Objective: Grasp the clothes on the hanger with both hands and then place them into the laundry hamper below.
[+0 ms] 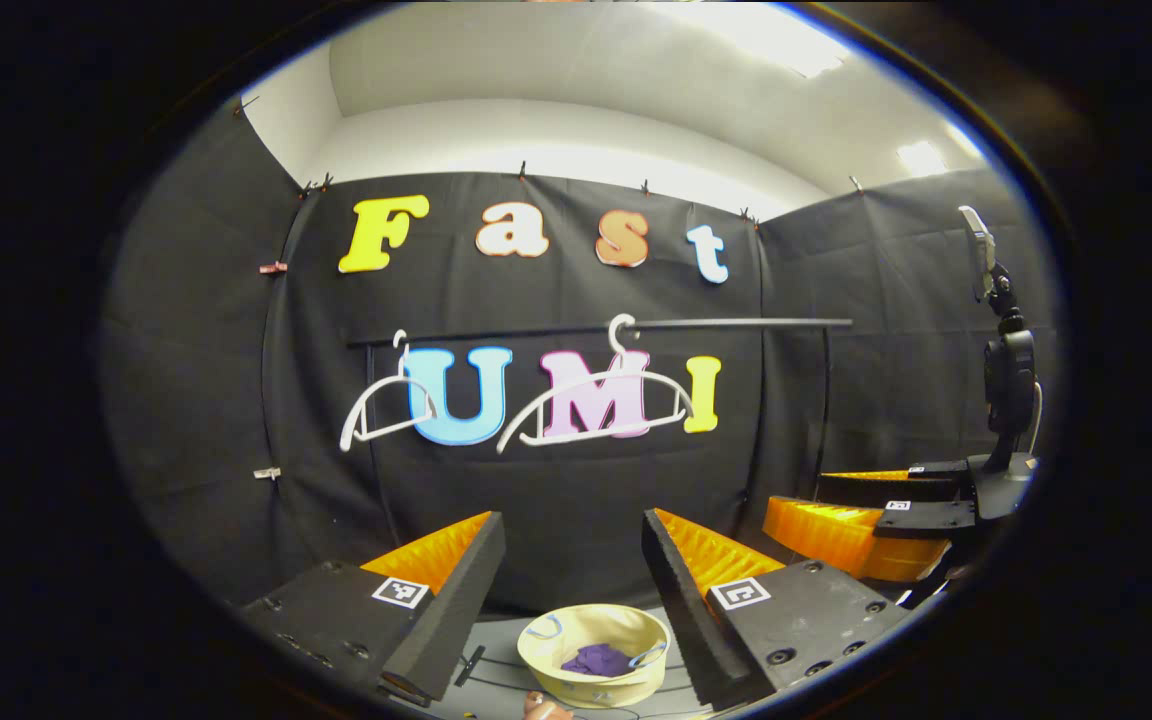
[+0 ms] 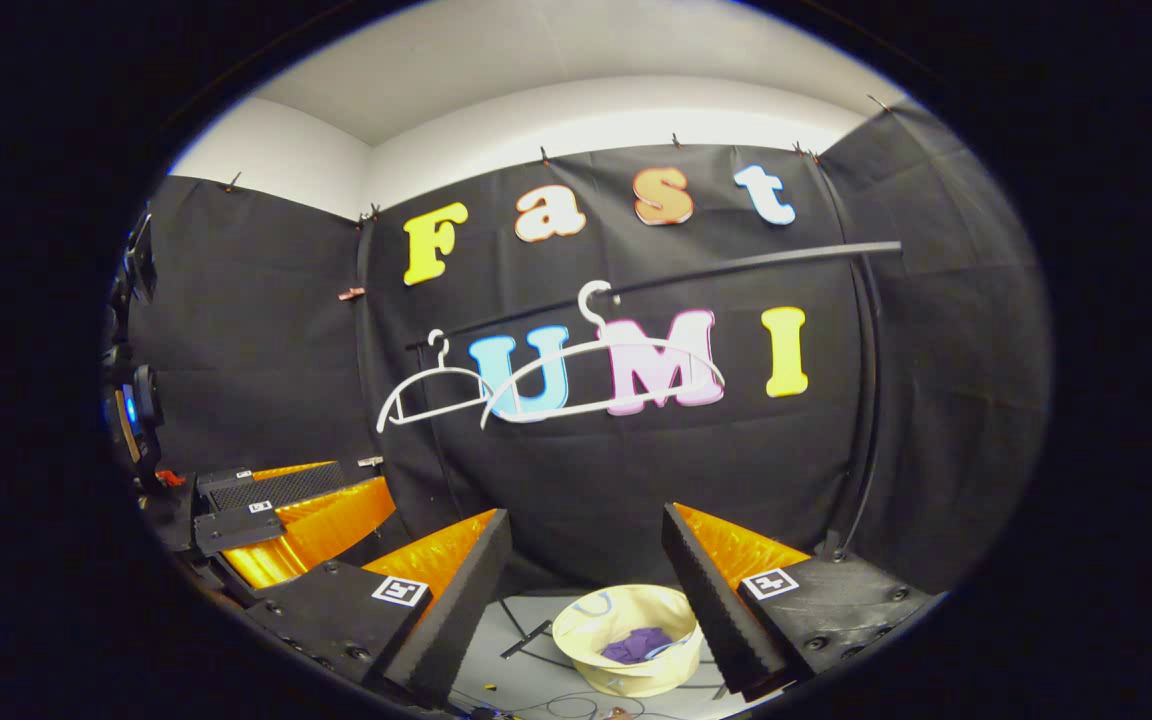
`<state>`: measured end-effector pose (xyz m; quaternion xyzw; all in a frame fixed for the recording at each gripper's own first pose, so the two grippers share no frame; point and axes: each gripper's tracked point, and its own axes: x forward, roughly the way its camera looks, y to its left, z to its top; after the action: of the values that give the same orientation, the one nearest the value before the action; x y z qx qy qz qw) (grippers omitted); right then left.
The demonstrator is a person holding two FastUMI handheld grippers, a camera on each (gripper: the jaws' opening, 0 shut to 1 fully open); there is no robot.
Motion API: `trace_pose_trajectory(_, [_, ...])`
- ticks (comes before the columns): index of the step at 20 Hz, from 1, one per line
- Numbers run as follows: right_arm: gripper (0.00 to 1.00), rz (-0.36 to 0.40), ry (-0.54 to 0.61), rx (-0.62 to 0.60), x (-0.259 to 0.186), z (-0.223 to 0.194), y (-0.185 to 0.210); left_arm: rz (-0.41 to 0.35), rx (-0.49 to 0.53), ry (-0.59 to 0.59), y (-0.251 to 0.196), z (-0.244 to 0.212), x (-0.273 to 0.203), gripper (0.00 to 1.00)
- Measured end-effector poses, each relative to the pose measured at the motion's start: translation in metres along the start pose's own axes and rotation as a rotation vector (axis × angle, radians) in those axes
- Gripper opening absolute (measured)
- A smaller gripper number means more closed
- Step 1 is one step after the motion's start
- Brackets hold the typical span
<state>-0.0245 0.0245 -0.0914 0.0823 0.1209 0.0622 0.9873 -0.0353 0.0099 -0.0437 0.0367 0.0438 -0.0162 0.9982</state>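
Two white hangers hang bare on the black rail (image 1: 736, 323) (image 2: 736, 266): one at the left (image 1: 386, 400) (image 2: 433, 392), one nearer the middle (image 1: 596, 408) (image 2: 604, 378). Below stands a pale yellow laundry hamper (image 1: 596, 692) (image 2: 636, 682) with purple clothes (image 1: 596, 660) (image 2: 636, 645) lying inside. In the left gripper view my left gripper (image 1: 573, 520) is open, raised above the hamper, with nothing between its fingers. My right gripper (image 2: 586, 515) is likewise open and empty over the hamper. Each gripper also appears beside the other: the right gripper (image 1: 866, 530) and the left gripper (image 2: 286, 520).
A dark device on a stand (image 1: 1006, 400) rises at the right of the left gripper view; similar dark gear (image 2: 131, 400) sits at the left edge of the right gripper view. Cables lie on the grey floor (image 2: 536, 670) around the hamper. A rail post (image 2: 866, 420) stands right.
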Motion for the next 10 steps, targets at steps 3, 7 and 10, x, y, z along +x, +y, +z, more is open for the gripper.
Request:
trace_pose_trajectory(3, [0.98, -0.013, -0.116, -0.011, -0.023, 0.047, -0.003, -0.014, 0.001, -0.066, -0.011, 0.048, -0.027, 0.87])
trace_pose_trajectory(7, [0.97, 0.0, -0.199, -0.033, -0.032, 0.082, -0.002, 0.007, -0.001, -0.141, -0.023, 0.078, -0.037, 0.87])
trace_pose_trajectory(10, [0.97, 0.029, -0.192, -0.031, -0.03, 0.083, -0.003, 0.033, -0.036, -0.164, -0.028, 0.088, -0.032, 0.82])
